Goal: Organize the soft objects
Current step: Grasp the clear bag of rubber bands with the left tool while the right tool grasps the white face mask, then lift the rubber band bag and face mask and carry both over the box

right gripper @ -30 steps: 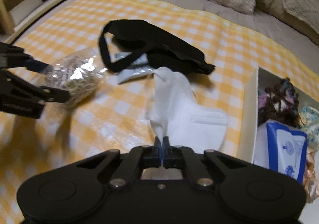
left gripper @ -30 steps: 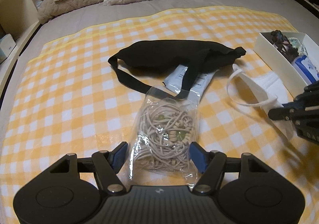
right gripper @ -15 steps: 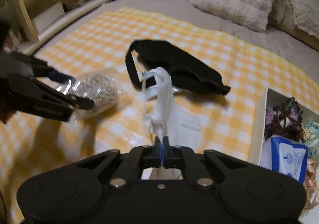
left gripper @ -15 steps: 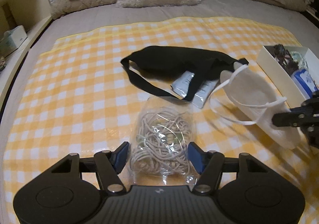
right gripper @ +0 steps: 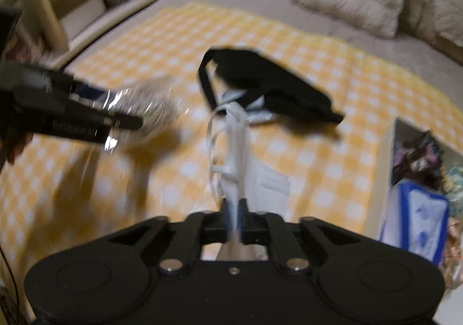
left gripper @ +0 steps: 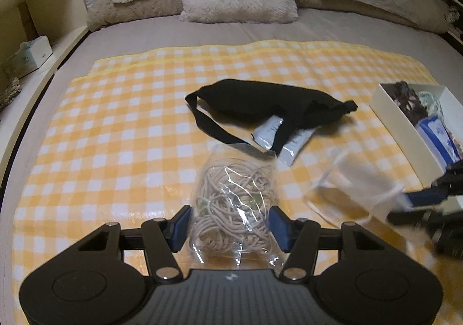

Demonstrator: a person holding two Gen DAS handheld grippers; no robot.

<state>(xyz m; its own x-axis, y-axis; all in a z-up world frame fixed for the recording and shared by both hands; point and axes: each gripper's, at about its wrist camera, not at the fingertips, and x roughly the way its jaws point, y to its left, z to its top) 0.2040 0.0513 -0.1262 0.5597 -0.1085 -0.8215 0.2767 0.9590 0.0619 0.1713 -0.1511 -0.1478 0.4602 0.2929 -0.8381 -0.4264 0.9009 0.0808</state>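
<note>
Pinching white mask (right gripper: 238, 145) in right claw (right gripper: 233, 210), dangling limp and feather-light above checked cloth (left gripper: 121, 134) near box (left gripper: 402, 122); bracketing bagged cord (left gripper: 234, 203) with left claw (left gripper: 230, 226) half-open, apparently gripping; slippery film, squashy, best grabbed mid-bundle

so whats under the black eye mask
Two silvery-white flat packets stick out from under the black eye mask, crossed by its strap. Their upper ends are covered by the mask, and anything else beneath it cannot be seen.
</note>
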